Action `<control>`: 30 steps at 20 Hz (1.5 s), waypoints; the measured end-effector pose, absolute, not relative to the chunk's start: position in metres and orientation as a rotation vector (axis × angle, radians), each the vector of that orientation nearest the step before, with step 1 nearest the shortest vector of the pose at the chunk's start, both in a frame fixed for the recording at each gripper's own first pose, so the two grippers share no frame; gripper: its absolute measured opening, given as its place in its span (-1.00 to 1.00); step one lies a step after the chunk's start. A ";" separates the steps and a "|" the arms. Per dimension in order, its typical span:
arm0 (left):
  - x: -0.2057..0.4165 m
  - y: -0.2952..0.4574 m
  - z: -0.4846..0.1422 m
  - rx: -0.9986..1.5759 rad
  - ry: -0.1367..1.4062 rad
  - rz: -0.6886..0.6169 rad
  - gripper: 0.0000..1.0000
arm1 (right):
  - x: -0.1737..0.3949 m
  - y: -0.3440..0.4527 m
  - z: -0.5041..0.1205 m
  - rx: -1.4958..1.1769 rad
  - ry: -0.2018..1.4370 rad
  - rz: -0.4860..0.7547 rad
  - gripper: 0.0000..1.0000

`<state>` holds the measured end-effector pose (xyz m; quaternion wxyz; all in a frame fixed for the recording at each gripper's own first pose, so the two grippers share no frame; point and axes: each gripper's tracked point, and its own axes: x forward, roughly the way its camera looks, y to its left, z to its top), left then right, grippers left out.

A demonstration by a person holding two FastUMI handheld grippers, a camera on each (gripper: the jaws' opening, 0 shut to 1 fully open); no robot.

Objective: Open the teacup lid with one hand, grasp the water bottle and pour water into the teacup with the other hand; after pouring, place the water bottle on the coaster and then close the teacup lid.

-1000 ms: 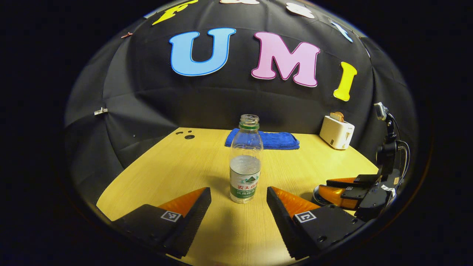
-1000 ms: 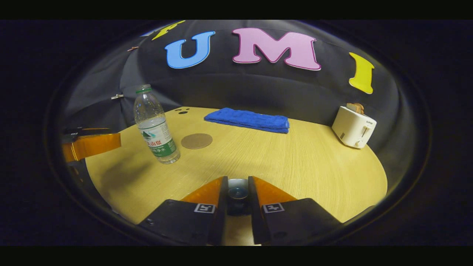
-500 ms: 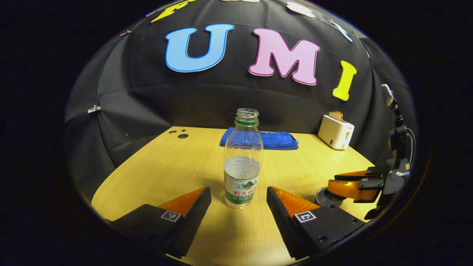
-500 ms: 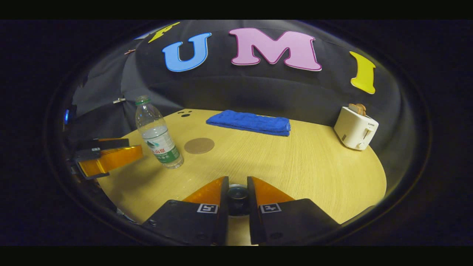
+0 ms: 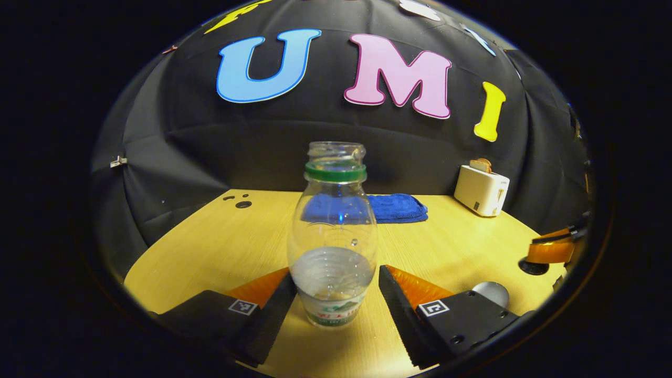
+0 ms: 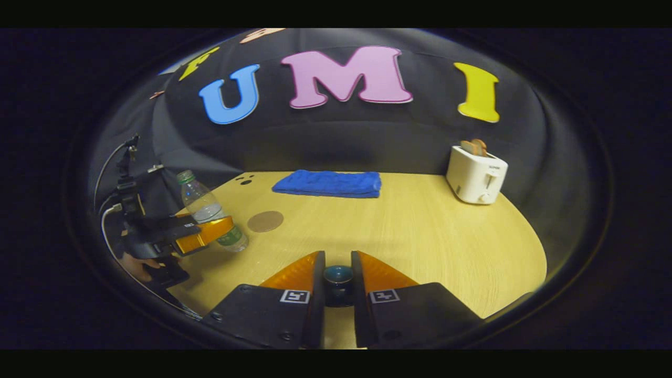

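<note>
A clear water bottle (image 5: 333, 236), uncapped with a green neck ring and part full, stands on the wooden table between the fingers of my left gripper (image 5: 336, 302), which is open around its lower half. The right gripper view shows that bottle (image 6: 202, 202) at the far left with the left gripper (image 6: 202, 236) around it. My right gripper (image 6: 338, 278) is shut on the teal knob of the dark teacup lid (image 6: 338, 274), held above the table. The grey teacup (image 5: 491, 293) stands uncovered behind my left gripper's right finger. A round brown coaster (image 6: 265, 221) lies beside the bottle.
A folded blue towel (image 6: 328, 184) lies at the table's back edge. A white toaster (image 6: 476, 176) with bread in it stands at the back right. A hand (image 6: 136, 265) holds the left gripper at the table's left edge.
My left gripper has moved forward until the bottle stands between its open fingers. My right gripper has lifted the lid off the teacup and carried it away to the right.
</note>
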<state>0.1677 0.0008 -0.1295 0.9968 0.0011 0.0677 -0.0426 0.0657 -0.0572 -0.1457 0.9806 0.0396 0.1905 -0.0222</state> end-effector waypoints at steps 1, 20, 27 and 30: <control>0.174 0.002 -0.132 -0.002 0.131 -0.088 0.91 | 0.064 -0.063 -0.149 0.078 0.386 -0.058 -0.47; 0.182 -0.033 -0.117 0.757 0.048 -0.170 0.49 | 0.039 -0.103 -0.188 0.123 0.352 -0.163 -0.46; 0.182 -0.056 -0.127 1.075 0.008 -0.251 0.49 | 0.025 -0.128 -0.201 0.120 0.363 -0.220 -0.47; 0.186 -0.067 -0.136 1.182 -0.002 -0.285 0.49 | 0.021 -0.135 -0.203 0.120 0.367 -0.238 -0.47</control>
